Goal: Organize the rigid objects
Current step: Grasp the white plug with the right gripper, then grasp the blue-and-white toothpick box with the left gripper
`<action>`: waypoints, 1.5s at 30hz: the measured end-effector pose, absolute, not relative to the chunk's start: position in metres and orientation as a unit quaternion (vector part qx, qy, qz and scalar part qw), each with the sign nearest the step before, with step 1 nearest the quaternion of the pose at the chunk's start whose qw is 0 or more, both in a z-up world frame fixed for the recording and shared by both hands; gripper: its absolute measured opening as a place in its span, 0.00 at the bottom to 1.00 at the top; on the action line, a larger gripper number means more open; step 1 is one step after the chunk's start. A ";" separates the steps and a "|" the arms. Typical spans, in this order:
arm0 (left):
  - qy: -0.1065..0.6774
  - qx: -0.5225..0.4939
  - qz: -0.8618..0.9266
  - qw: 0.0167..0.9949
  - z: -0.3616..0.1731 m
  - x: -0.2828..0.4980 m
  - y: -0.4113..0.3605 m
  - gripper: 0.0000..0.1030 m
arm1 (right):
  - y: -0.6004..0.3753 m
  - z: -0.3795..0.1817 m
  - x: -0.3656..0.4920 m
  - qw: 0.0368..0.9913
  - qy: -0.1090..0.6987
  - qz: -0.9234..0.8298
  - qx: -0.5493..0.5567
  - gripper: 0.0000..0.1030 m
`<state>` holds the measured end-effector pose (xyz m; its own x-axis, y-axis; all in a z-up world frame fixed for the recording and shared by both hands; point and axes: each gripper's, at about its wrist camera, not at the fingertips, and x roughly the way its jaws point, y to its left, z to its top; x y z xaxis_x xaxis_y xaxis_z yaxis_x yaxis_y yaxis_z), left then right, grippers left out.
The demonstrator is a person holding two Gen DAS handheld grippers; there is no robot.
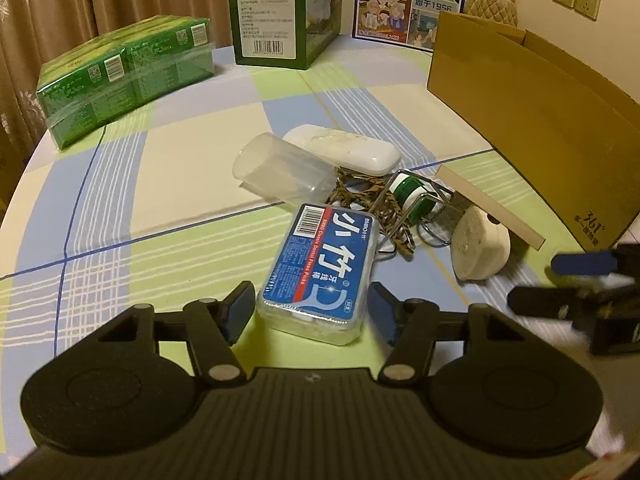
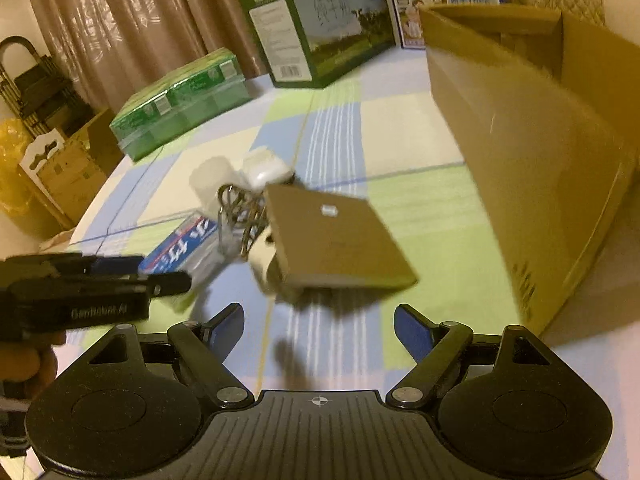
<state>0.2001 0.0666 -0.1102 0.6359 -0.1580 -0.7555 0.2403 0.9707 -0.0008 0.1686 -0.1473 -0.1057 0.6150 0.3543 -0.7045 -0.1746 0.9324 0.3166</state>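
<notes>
My left claw stands spread astride the near end of the floss-pick box reading "Dental Floss Picks" on the bench, while my right claw gapes empty beside the "361°" carton.

The right wrist view is motion-blurred: the floss box label and wire rack smear. A tan board hides most of the white block. The cardboard box runs off the right edge
</notes>
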 end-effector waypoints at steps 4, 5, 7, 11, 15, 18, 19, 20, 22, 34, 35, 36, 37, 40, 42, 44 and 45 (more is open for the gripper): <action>0.412 0.049 -0.111 0.903 -0.110 0.201 0.068 0.56 | -0.137 -0.112 0.170 0.895 0.399 0.169 0.104 0.77; 0.412 0.049 -0.110 0.903 -0.110 0.201 0.068 0.56 | -0.135 -0.112 0.171 0.899 0.390 0.173 0.100 0.77; 0.413 0.049 -0.108 0.903 -0.110 0.200 0.070 0.56 | -0.130 -0.113 0.174 0.906 0.372 0.178 0.093 0.77; 0.405 0.045 -0.110 0.906 -0.106 0.197 0.074 0.56 | -0.124 -0.119 0.183 0.914 0.354 0.181 0.082 0.77; 0.401 0.049 -0.113 0.908 -0.106 0.197 0.075 0.56 | -0.121 -0.122 0.190 0.916 0.344 0.189 0.075 0.62; 0.399 0.053 -0.114 0.908 -0.107 0.198 0.074 0.56 | -0.118 -0.122 0.193 0.915 0.347 0.196 0.065 0.43; 0.399 0.054 -0.114 0.908 -0.107 0.199 0.073 0.56 | -0.117 -0.122 0.193 0.915 0.348 0.195 0.062 0.39; 0.400 0.055 -0.114 0.908 -0.108 0.199 0.073 0.56 | -0.119 -0.121 0.193 0.913 0.352 0.199 0.064 0.39; 0.398 0.058 -0.116 0.908 -0.109 0.199 0.071 0.56 | -0.119 -0.120 0.190 0.910 0.357 0.201 0.062 0.39; 0.415 0.062 -0.092 0.903 -0.106 0.178 0.060 0.52 | -0.124 -0.105 0.129 0.892 0.399 0.206 -0.053 0.39; 0.420 0.061 -0.091 0.901 -0.105 0.173 0.058 0.52 | -0.125 -0.105 0.124 0.892 0.400 0.201 -0.068 0.39; 0.424 0.061 -0.090 0.899 -0.103 0.168 0.055 0.52 | -0.125 -0.105 0.118 0.892 0.398 0.191 -0.095 0.39; 0.425 0.062 -0.090 0.899 -0.102 0.163 0.053 0.52 | -0.125 -0.105 0.114 0.892 0.398 0.186 -0.110 0.39; 0.427 0.060 -0.089 0.898 -0.100 0.145 0.046 0.52 | -0.126 -0.108 0.105 0.889 0.396 0.193 -0.125 0.39; 0.420 0.042 -0.094 0.902 -0.100 0.135 0.046 0.52 | -0.128 -0.108 0.102 0.890 0.387 0.212 -0.115 0.41; 0.410 0.025 -0.094 0.907 -0.099 0.129 0.049 0.53 | -0.131 -0.106 0.100 0.891 0.379 0.225 -0.108 0.52; 0.408 0.021 -0.093 0.908 -0.099 0.128 0.050 0.55 | -0.133 -0.106 0.097 0.895 0.370 0.226 -0.107 0.63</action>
<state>0.1275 0.0500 -0.0988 0.6505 -0.1509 -0.7444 0.1856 0.9819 -0.0369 0.0970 -0.1328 -0.1056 0.6244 0.3259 -0.7099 -0.4845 0.8744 -0.0247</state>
